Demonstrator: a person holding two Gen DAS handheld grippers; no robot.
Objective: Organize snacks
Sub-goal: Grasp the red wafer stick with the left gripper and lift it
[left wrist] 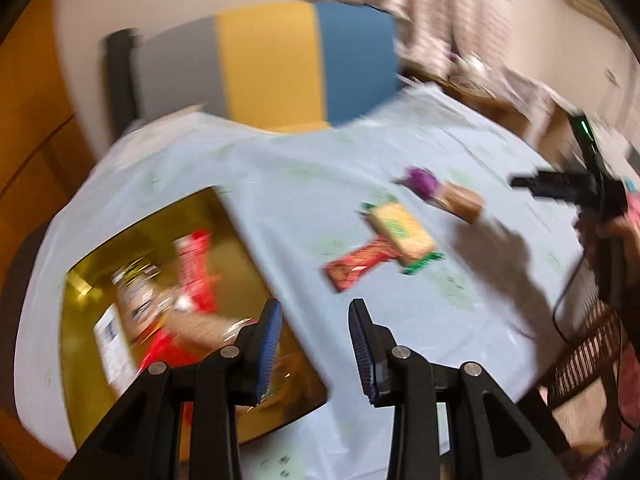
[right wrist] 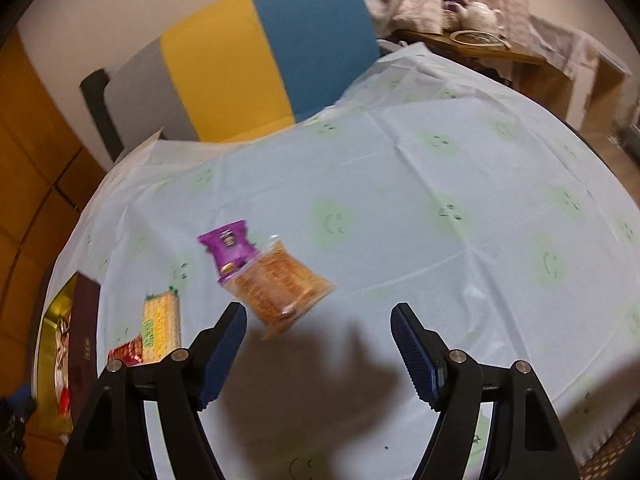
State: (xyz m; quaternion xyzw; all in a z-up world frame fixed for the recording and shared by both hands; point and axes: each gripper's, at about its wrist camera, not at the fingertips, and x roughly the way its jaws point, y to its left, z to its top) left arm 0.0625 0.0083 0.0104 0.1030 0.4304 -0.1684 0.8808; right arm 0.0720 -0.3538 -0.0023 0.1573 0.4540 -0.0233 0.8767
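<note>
A gold box (left wrist: 236, 232) at the table's left holds several snack packs, among them a red one (left wrist: 196, 276). On the cloth lie a red bar (left wrist: 360, 266), a yellow-green cracker pack (left wrist: 402, 232), a purple pack (left wrist: 420, 182) and a clear pack of orange crackers (left wrist: 460, 200). My left gripper (left wrist: 314, 312) is open and empty over the box's right edge. My right gripper (right wrist: 318, 316) stands wide open, empty, just short of the orange crackers (right wrist: 280, 292) and the purple pack (right wrist: 230, 248). Further left are the cracker pack (right wrist: 162, 328) and the red bar (right wrist: 126, 352).
The table wears a pale blue cloth (right wrist: 440, 160) with green smiley faces. A grey, yellow and blue chair (right wrist: 240, 60) stands behind it. A white teapot (right wrist: 480, 14) sits on a wooden shelf at the back right. A hand (left wrist: 616, 232) holds the right gripper.
</note>
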